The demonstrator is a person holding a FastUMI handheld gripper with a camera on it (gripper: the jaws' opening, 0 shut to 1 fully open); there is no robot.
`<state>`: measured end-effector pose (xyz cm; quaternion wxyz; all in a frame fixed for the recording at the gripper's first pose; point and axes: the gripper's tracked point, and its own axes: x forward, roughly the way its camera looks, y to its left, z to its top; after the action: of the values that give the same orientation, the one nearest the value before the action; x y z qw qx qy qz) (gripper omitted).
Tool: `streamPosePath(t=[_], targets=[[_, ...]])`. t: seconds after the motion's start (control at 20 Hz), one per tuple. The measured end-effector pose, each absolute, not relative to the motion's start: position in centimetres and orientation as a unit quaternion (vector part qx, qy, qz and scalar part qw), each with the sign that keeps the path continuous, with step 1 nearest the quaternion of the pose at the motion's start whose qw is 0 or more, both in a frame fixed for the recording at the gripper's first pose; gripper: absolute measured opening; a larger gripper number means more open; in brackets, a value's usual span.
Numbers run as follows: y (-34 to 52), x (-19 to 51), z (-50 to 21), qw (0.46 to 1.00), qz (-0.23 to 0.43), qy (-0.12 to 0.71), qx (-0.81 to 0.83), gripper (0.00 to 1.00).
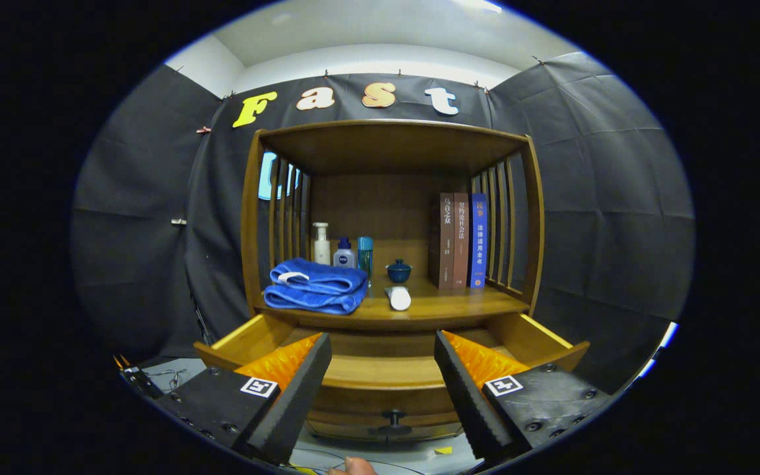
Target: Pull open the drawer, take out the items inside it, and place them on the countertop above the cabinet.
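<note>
The wooden cabinet's drawer (380, 369) stands pulled out toward me, its dark knob (393, 417) between my fingertips and below them. What I can see of its inside is bare wood. On the countertop (446, 305) above lie a folded blue towel (315, 285) at the left and a white tube-like item (398, 298) near the middle. My gripper (383, 389) hovers open over the drawer's front, holding nothing, with its fingers (301, 389) spread wide.
At the back of the countertop stand three bottles (343, 253), a small blue lidded bowl (398, 270) and three upright books (459, 240). Slatted side walls and a wooden top enclose the shelf. A fingertip (353, 466) shows below the knob.
</note>
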<state>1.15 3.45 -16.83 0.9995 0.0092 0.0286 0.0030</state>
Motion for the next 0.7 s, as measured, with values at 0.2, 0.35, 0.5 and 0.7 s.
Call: streamPosePath(t=[0.2,0.35,0.5,0.7], targets=[[3.1,0.3,-21.8,0.999,0.005,0.033,0.034,0.99],[2.4,0.7,-25.5,0.999,-0.002,0.045,0.023,0.98],[2.4,1.4,-27.6,0.999,0.000,0.050,0.019,0.98],[2.2,2.2,-29.4,0.997,-0.009,0.059,0.047,0.98]])
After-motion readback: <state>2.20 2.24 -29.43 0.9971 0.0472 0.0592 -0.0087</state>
